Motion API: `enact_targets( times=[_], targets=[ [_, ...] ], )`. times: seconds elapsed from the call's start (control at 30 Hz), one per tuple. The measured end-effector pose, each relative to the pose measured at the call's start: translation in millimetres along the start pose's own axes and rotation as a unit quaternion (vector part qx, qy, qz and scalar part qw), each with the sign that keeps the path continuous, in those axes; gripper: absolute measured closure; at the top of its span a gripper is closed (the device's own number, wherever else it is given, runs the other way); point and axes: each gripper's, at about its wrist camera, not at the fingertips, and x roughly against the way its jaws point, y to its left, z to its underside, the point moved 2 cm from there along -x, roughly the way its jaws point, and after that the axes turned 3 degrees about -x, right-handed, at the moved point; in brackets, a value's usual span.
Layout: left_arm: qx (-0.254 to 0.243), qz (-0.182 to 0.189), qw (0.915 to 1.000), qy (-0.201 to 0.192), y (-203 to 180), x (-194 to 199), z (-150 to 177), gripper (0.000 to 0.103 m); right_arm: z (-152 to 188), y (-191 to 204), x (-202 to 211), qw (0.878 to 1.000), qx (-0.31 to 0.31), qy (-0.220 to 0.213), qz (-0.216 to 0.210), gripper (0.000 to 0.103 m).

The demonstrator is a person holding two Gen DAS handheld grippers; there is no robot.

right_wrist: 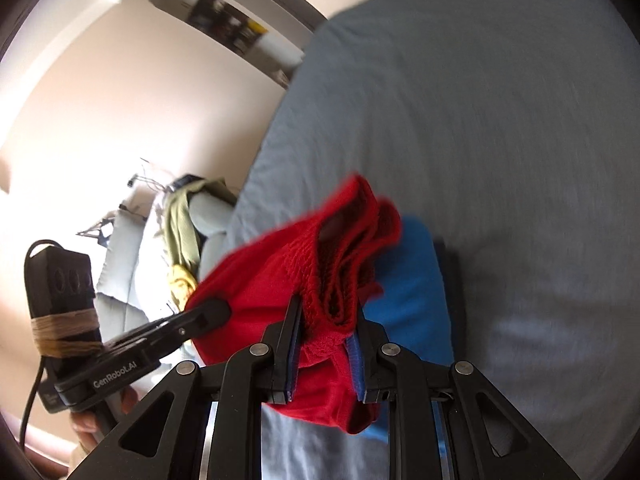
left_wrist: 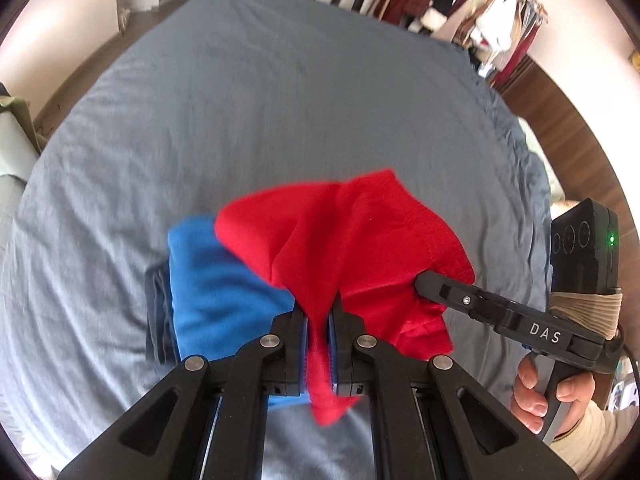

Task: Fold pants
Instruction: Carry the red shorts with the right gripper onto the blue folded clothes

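Note:
The red pants hang bunched in the air over the bed, held by both grippers. My left gripper is shut on a thin fold of the red cloth. My right gripper is shut on the gathered elastic waistband of the red pants. In the left wrist view the right gripper bites the cloth at the right edge. In the right wrist view the left gripper holds the cloth at the left.
A folded blue garment lies on a darker folded one on the grey-blue bedsheet, right under the red pants. A rack of hanging clothes stands beyond the bed. A chair with olive cloth stands beside the bed.

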Motion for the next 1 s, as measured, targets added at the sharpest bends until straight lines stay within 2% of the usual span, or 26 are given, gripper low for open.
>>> enact_targets(
  times=[0.13,0.27,0.4,0.47,0.5,0.63,0.7,0.8,0.9,1.0],
  targets=[
    [-0.005,-0.008,0.999,0.043,-1,-12,13,0.094,17,-14,-7,0.999,-0.028,0.032,0.013,0.081],
    [-0.003,-0.014,0.9978,0.065,1,-23,15,0.093,28,-29,-15,0.996,-0.056,0.066,0.023,0.081],
    [-0.011,-0.032,0.9973,0.065,-1,-29,21,0.083,29,-29,-28,0.995,-0.058,0.075,0.042,0.081],
    [-0.018,-0.038,0.9972,0.061,-2,-27,25,0.066,29,-34,-33,0.994,-0.06,0.075,0.048,0.079],
    [-0.023,-0.045,0.997,0.058,-2,-25,28,0.063,28,-35,-34,0.994,-0.061,0.074,0.053,0.078],
    [-0.033,-0.062,0.9968,0.039,1,-12,31,0.057,24,-35,-25,0.994,-0.04,0.07,0.07,0.068],
    [-0.028,-0.065,0.9973,0.016,5,-3,26,0.055,24,-31,-19,0.995,-0.023,0.068,0.074,0.064],
    [-0.022,-0.067,0.9974,-0.015,10,4,16,0.052,26,-18,-1,0.995,0.005,0.038,0.093,0.06],
    [-0.005,-0.049,0.9984,-0.029,17,-3,-2,0.053,19,0,14,0.993,0.051,-0.014,0.11,0.043],
    [0.024,-0.028,0.999,-0.025,28,-14,-13,0.058,4,16,15,0.988,0.097,-0.047,0.109,0.043]
  ],
)
